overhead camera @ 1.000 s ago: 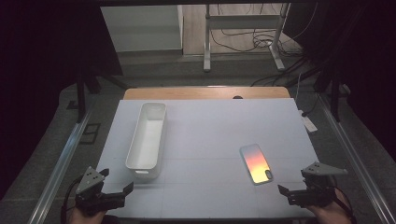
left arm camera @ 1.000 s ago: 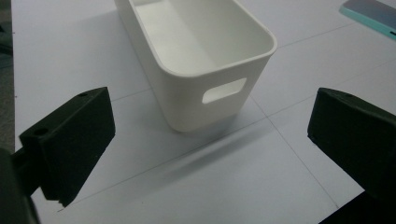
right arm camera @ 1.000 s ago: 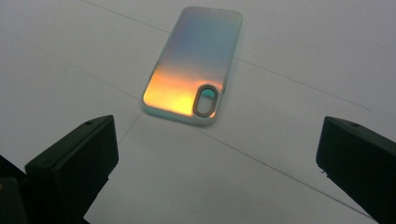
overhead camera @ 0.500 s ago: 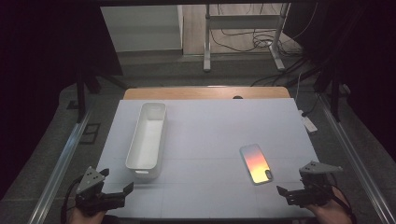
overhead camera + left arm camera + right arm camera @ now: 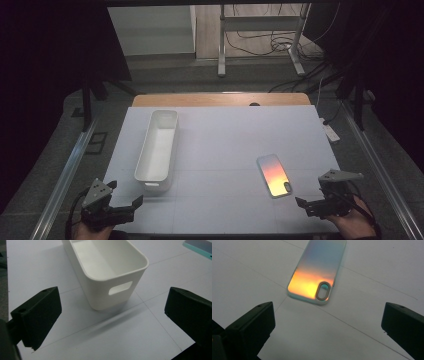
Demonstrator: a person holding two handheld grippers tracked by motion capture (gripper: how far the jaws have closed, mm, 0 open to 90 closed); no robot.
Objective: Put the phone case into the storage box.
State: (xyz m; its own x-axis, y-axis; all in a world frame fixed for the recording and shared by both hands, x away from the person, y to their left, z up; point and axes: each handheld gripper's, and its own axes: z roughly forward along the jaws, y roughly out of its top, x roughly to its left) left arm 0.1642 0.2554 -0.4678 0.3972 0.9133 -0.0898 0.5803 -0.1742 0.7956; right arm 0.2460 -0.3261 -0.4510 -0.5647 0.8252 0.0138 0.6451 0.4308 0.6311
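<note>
Iridescent phone case [image 5: 318, 271] lies flat, back up, on the white table [image 5: 225, 150], just ahead of the right gripper [image 5: 314, 206], whose jaws are spread wide with nothing between them. The left gripper [image 5: 131, 206] is likewise held wide open and empty, pointed at the near handle end of the white bin [image 5: 107, 272], close to it but not touching. Main risk is judged to be the pickup: the case is thin and sits flush on the sheet, so a level approach could push it forward instead of gripping it, or the jaws could scrape the table. A glossy surface may also slip if only one edge is pinched. The bin looks light and could be knocked or slid by the left gripper. Open table is available between case and bin for a transfer. The case sits toward the right edge and near the front edge, so a shove that way could send it off.
</note>
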